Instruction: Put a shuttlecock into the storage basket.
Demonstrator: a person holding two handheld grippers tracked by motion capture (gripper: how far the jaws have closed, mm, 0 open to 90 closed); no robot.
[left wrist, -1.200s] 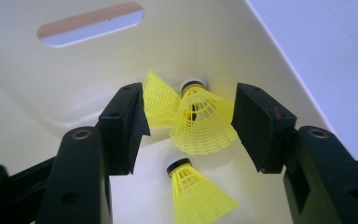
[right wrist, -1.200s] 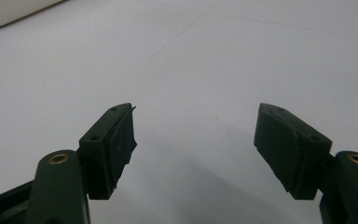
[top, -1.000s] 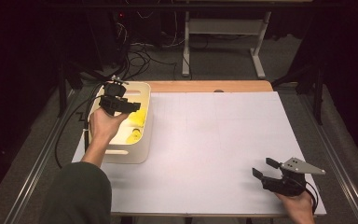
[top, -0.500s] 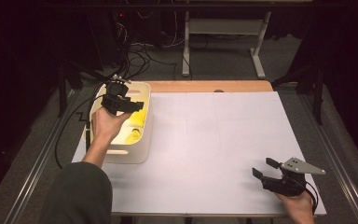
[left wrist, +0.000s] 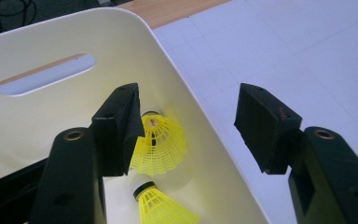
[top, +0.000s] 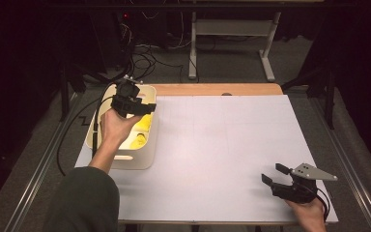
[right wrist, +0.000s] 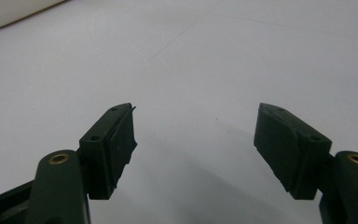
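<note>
Inside smooth cream bin — ribbed yellow shuttlecocks

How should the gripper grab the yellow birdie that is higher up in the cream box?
Probably by its dark round cork tip, coming down from above through the open top of the cream plastic box. The upper yellow plastic shuttlecock lies against the wall; its net skirt looks soft and squashy.

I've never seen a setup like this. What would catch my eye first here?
Probably the bright yellow shuttlecocks lying in the cream bin at the table's left edge, the only strong colour here. The left gripper hangs over that bin with its black jaws wide apart and nothing between them. At the near right corner of the white table, the right gripper rests open too.
</note>
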